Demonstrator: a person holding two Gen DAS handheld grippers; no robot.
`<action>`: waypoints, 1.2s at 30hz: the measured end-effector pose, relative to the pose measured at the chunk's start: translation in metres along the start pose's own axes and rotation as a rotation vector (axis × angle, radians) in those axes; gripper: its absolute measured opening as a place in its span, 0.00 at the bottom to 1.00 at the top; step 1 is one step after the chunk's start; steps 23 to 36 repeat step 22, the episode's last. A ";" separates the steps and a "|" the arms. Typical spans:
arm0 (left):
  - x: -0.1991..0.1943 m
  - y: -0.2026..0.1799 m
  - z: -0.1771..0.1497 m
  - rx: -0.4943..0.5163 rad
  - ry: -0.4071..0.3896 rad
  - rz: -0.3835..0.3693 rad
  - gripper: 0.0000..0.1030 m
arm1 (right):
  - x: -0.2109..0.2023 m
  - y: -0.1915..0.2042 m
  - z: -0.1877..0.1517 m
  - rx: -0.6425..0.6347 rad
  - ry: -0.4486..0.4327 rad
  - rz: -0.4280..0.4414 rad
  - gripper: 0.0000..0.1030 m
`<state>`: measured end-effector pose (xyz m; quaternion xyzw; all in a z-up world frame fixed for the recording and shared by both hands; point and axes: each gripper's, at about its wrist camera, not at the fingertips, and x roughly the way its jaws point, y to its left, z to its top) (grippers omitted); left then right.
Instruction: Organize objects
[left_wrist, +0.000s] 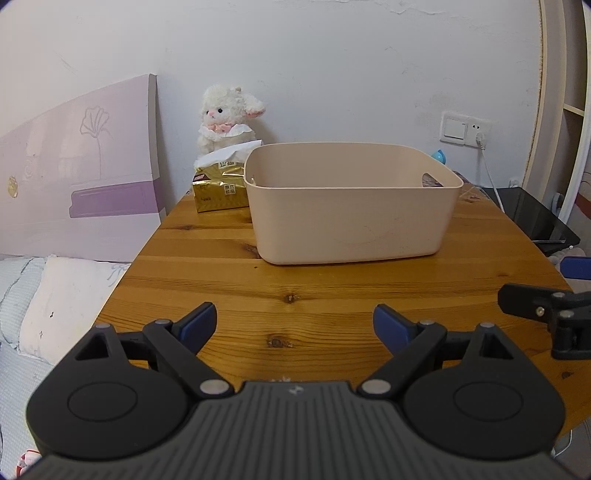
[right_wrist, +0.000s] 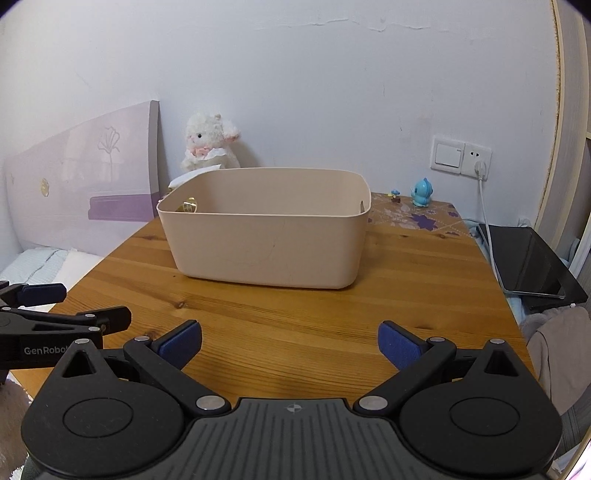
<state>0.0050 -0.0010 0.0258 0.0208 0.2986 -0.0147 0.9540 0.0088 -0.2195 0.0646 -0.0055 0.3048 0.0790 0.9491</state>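
Right now I have both grippers hovering low over the near edge of the wooden table (left_wrist: 229, 258), neither holding anything. My left gripper (left_wrist: 294, 325) fills the bottom of the left wrist view with its 2 blue-padded fingers spread wide apart, bare wood between them. My right gripper (right_wrist: 290, 341) sits the same way at the bottom of the right wrist view, jaws wide, nothing between the pads. Each gripper shows at the edge of the other's view: the right one at the right edge of the left view, the left one at the left edge of the right view.

A beige plastic bin (left_wrist: 351, 218) stands upright in the middle of the table, ahead of both grippers and well apart from them. I cannot see its floor from this low angle.

Behind the bin's left corner, a gold tissue pack (left_wrist: 218, 192) lies near the wall, with a white plush lamb (left_wrist: 225, 118) sitting just behind it. Toward the upper right of the right view, a small blue figurine (right_wrist: 422, 192) stands near the wall. A black tablet (right_wrist: 532, 258) lies off the table's right edge.
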 end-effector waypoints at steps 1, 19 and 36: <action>-0.001 -0.001 0.000 0.000 -0.003 -0.002 0.90 | 0.000 0.000 0.000 0.001 0.000 0.001 1.00; -0.016 -0.004 0.004 0.011 -0.052 -0.002 0.90 | -0.001 -0.001 -0.002 0.002 0.003 0.000 1.00; -0.016 -0.002 0.003 0.011 -0.053 0.006 0.90 | 0.002 -0.001 -0.001 0.003 0.009 -0.001 1.00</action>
